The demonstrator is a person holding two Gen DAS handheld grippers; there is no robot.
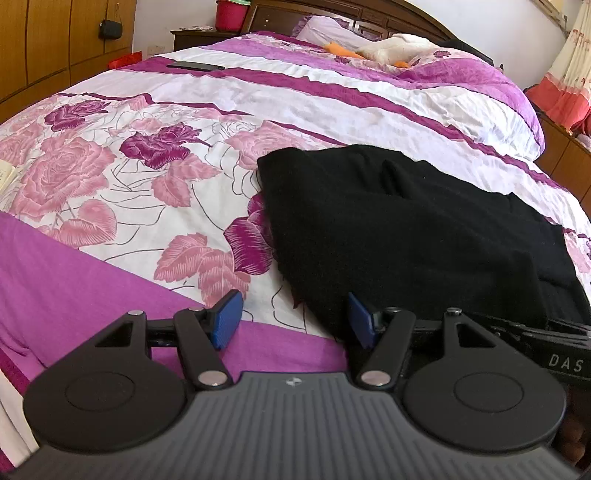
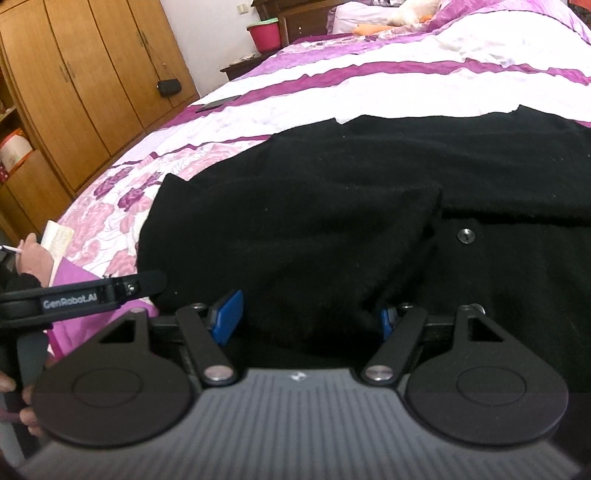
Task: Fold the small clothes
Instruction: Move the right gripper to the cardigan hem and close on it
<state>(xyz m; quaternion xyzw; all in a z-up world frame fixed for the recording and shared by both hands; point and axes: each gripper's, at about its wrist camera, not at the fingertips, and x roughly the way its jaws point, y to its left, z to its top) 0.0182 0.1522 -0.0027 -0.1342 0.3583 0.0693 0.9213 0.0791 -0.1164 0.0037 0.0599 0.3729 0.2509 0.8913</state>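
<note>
A black knit garment lies partly folded on the floral bedspread, at the near right of the bed. My left gripper is open at the garment's near left corner, its right pad against the cloth edge. In the right wrist view the garment fills the middle, with a black button showing. My right gripper is open low over the garment's near edge, cloth lying between its blue pads. The left gripper's side shows at the left there.
A dark phone lies on the bed far left. A white plush toy and pillows sit at the headboard. A red bucket stands on a nightstand. Wooden wardrobes line the left wall. A notebook lies at the bed's near left.
</note>
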